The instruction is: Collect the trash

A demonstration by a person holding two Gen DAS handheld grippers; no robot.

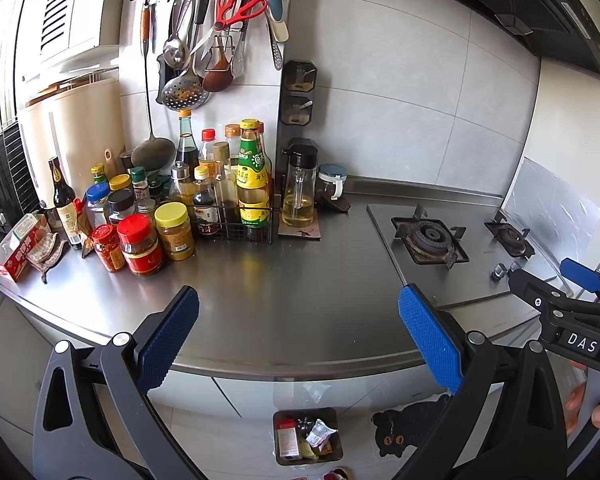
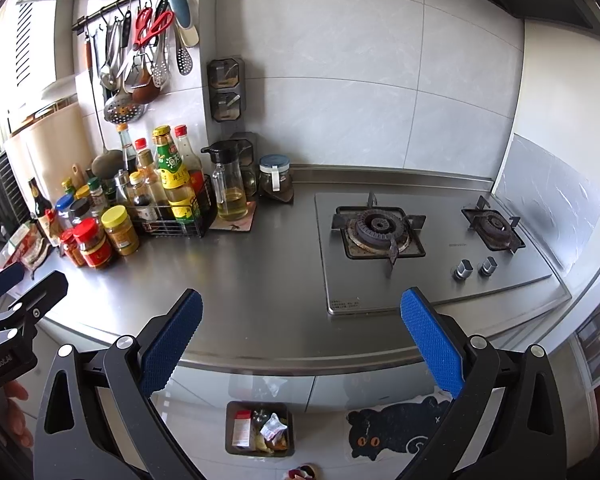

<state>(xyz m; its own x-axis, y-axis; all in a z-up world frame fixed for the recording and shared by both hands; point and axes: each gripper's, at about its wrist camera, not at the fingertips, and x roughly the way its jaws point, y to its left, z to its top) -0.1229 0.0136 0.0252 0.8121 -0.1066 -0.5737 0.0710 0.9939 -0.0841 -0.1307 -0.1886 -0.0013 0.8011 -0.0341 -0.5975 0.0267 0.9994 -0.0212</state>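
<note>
A small dark trash bin (image 1: 307,436) (image 2: 259,429) stands on the floor below the counter edge, holding wrappers, a red-and-white box and other scraps. My left gripper (image 1: 300,340) hangs open over the front of the steel counter (image 1: 284,300), nothing between its blue pads (image 1: 168,340). My right gripper (image 2: 302,338) is open too, above the counter (image 2: 260,280) left of the stove, its blue pads (image 2: 432,344) empty. In the left wrist view the right gripper (image 1: 556,280) shows at the right edge; in the right wrist view the left gripper (image 2: 20,284) shows at the left edge.
Jars and sauce bottles (image 1: 172,208) (image 2: 112,216) crowd the counter's left back, with a wire basket (image 2: 172,216) and an oil dispenser (image 1: 298,192). A red carton (image 1: 18,248) lies far left. A two-burner gas stove (image 2: 428,240) fills the right. A black cat mat (image 2: 396,428) lies on the floor.
</note>
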